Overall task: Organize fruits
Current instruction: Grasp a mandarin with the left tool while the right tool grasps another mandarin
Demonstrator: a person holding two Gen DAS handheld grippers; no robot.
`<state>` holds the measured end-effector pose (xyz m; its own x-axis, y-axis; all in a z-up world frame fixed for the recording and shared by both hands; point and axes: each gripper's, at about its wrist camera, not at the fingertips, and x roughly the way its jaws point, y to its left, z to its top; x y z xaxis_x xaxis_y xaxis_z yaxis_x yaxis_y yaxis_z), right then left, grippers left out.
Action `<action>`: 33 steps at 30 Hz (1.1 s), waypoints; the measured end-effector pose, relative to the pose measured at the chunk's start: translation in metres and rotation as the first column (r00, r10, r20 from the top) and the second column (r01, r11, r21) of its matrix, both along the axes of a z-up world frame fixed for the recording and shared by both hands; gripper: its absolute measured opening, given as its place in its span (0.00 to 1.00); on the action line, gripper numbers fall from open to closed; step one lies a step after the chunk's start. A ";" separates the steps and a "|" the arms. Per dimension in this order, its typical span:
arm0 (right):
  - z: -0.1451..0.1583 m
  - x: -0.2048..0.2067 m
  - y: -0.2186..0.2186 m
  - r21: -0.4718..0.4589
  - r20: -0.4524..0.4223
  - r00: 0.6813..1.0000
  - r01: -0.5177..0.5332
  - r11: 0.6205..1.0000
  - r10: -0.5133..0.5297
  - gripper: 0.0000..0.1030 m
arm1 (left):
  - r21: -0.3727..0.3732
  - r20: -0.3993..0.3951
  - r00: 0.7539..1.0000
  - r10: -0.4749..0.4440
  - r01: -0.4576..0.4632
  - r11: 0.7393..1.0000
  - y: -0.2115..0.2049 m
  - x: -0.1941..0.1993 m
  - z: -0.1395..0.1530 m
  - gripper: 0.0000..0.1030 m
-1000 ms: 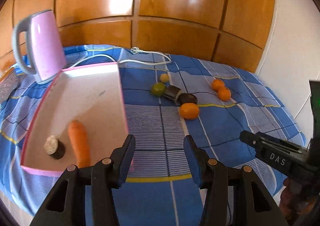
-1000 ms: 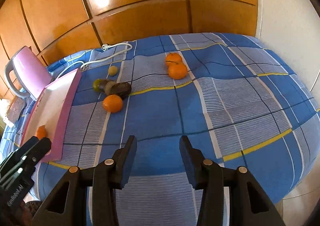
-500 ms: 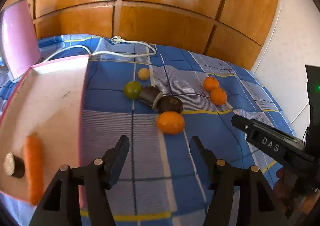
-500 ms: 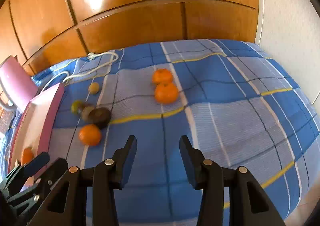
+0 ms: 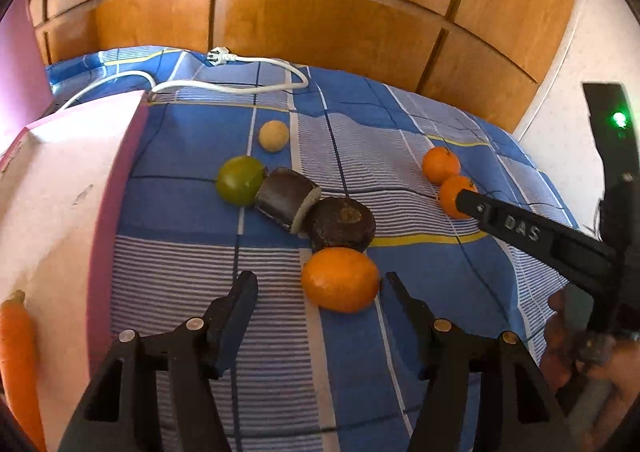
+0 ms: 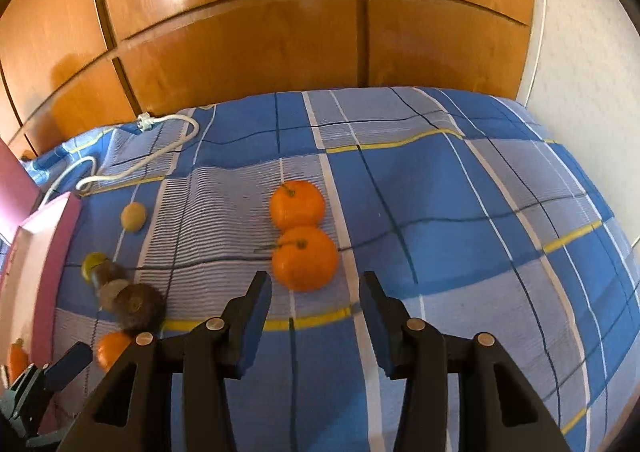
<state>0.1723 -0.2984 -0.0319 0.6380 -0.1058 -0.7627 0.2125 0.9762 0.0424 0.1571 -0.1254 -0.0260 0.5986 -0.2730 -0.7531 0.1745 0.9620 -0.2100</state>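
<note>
My left gripper (image 5: 318, 286) is open, its fingers just short of a big orange (image 5: 340, 279) that lies close to the right finger. Behind it lie a dark round fruit (image 5: 342, 223), a cut dark piece (image 5: 287, 199), a green fruit (image 5: 240, 179) and a small tan fruit (image 5: 273, 135). My right gripper (image 6: 316, 292) is open just in front of two tangerines (image 6: 305, 258), (image 6: 297, 205); it also shows in the left wrist view (image 5: 532, 232). A pink tray (image 5: 60, 187) at the left holds a carrot (image 5: 18, 356).
A blue checked cloth (image 6: 460, 211) covers the table. A white power cord (image 5: 224, 81) lies at the back by the wooden wall. A pink kettle (image 5: 16, 63) stands at the far left. The table edge drops off at the right.
Both grippers moved forward. The left one turned right from the tray to the big orange. The right one closed in on the two tangerines.
</note>
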 end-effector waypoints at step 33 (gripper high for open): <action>-0.020 -0.054 0.045 0.010 -0.018 0.993 -0.118 0.993 0.118 0.36 | 0.015 0.117 0.993 -0.029 0.028 1.000 0.021 -0.062 -0.009 0.39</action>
